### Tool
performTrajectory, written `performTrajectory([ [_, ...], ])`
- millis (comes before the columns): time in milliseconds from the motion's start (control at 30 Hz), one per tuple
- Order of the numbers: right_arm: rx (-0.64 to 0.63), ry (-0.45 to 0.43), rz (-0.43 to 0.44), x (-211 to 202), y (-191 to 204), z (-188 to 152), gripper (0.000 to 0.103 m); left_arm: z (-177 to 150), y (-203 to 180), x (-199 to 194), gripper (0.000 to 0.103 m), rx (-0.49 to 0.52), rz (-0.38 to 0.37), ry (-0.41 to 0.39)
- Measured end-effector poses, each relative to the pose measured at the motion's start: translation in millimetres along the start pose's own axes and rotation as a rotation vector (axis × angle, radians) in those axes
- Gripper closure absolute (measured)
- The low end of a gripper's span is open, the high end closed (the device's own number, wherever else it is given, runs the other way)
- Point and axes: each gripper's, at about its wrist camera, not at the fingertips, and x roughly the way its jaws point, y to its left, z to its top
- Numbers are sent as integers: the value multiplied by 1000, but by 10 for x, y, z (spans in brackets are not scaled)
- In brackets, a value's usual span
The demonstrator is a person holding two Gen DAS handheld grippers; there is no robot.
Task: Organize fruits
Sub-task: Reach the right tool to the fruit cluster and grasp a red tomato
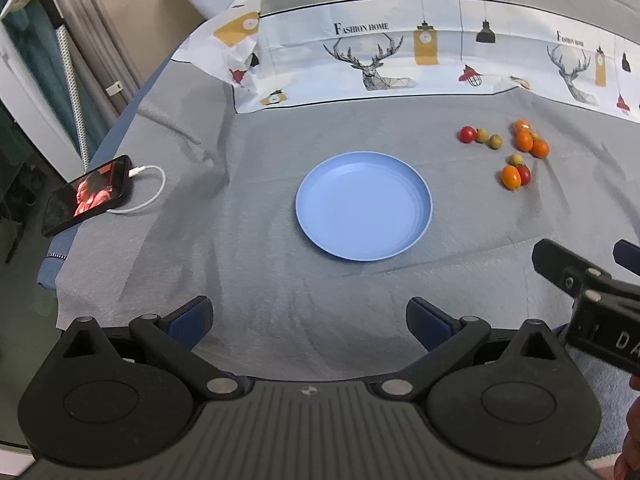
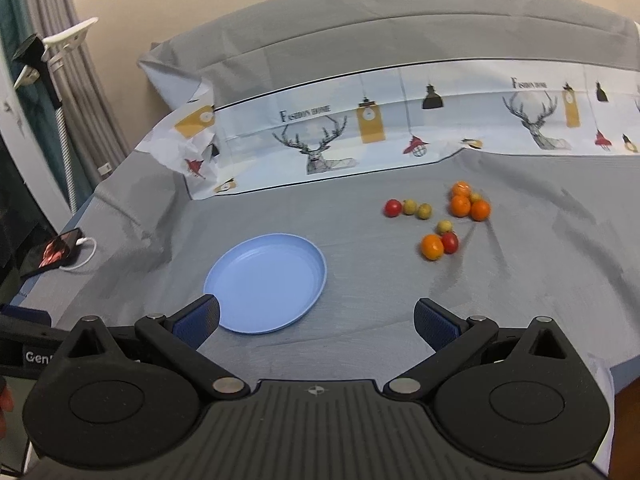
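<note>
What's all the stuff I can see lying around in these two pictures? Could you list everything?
plate: one, light blue, nothing in it, middle of the grey cloth.
orange fruits: four; three clustered at the far right, one nearer.
red fruits: two; one at the left end of a short row, one touching the nearer orange fruit.
yellow-green fruits: four, small, scattered among the others.
grey cloth: one, covering the surface.
printed sheet: one, white with deer and lamps, at the back.
phone: one, black, screen lit, left edge, white cable plugged in.
left gripper: black, blue pads, open.
right gripper: same, open.
</note>
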Motion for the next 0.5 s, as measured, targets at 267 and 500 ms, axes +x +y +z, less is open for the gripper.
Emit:
performTrajectory([
  [267, 58, 13, -22, 74, -308, -59, 0, 80, -250, 132, 0, 36, -3, 48],
  [500, 110, -7, -134, 443, -832, -116, 0, 300, -416, 332, 0, 23, 43, 76],
])
